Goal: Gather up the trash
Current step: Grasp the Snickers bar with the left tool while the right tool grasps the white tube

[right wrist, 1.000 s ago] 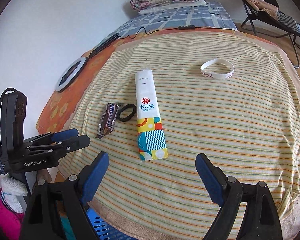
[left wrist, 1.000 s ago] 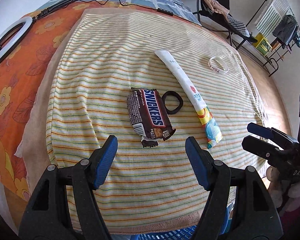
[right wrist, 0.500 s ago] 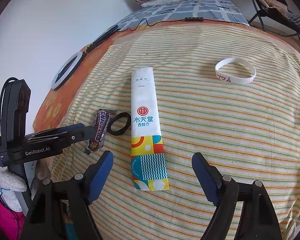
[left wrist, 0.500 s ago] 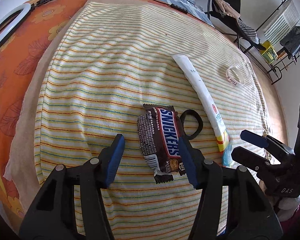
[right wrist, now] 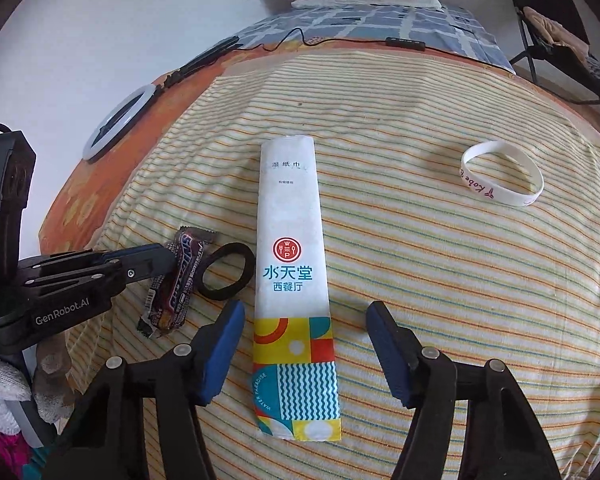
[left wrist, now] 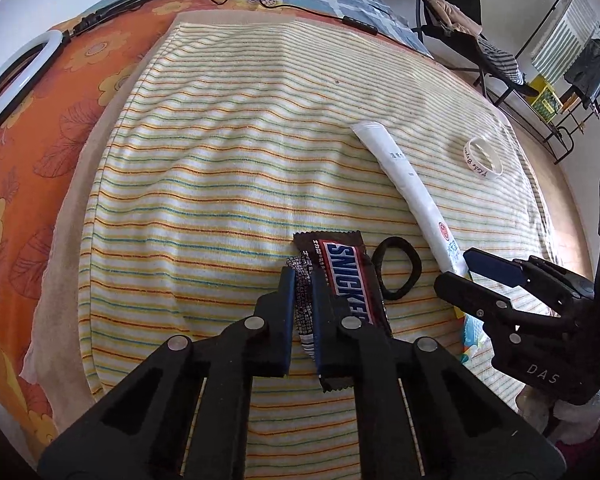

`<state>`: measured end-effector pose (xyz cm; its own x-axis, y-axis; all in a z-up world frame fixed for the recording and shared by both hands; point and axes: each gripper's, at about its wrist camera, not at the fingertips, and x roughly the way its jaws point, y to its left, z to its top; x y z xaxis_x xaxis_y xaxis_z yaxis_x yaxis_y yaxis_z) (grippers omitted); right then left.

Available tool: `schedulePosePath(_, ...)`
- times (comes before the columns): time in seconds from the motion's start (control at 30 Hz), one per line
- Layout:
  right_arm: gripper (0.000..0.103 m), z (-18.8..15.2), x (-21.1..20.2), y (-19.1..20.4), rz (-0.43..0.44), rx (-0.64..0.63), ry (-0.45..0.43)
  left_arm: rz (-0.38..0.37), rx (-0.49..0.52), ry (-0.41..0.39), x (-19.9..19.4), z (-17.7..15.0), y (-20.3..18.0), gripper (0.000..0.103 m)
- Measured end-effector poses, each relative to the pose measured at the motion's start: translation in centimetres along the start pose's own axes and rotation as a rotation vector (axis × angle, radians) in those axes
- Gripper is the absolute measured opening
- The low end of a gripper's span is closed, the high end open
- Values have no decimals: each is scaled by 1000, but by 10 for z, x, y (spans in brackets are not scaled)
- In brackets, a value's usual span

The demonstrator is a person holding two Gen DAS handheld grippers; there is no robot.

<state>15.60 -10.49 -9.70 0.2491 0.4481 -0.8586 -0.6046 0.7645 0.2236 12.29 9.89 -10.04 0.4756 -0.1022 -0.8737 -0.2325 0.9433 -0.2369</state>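
A brown Snickers wrapper [left wrist: 346, 276] lies on the striped towel [left wrist: 228, 168]. My left gripper [left wrist: 303, 280] is shut on the wrapper's left edge; it also shows in the right wrist view [right wrist: 168, 258] pinching the wrapper [right wrist: 180, 280]. A long white wet-wipe packet [right wrist: 290, 264] with a colourful end lies in the middle. My right gripper [right wrist: 304, 320] is open, its fingers on either side of the packet's lower part, just above the towel. The packet also shows in the left wrist view [left wrist: 404, 180].
A black hair tie [left wrist: 396, 268] lies between wrapper and packet. A white wristband [right wrist: 502, 178] lies at the right. A ring light [right wrist: 118, 126] and cable lie on the orange sheet [left wrist: 28, 128]. A chair [left wrist: 456, 4] and rack stand beyond.
My left gripper moved forward and closed on the Snickers wrapper's left edge. My right gripper moved forward and down until its open fingers straddle the packet.
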Motion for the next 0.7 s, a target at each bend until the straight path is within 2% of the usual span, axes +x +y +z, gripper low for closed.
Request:
schedulePosePath(0.03, 54, 1, 1, 1, -5, -6, -1, 3, 5, -4, -2, 0, 0, 4)
schedulePosePath(0.1, 38, 1, 2, 3, -9, -19, -3, 6, 16, -15, -6, -1, -1, 4)
schedulePosePath(0.27, 28, 0, -1, 3, 8, -8, -18, 4, 34, -39, -14, -1, -5, 4)
schedulePosePath(0.43, 24, -2, -8, 9, -11, -32, -36, 44, 72, -48, -17, -4, -10, 4)
schedulePosePath(0.7, 21, -4, -29, 10, -25, -47, -80, 12, 40, -84, -34, -4, -2, 4)
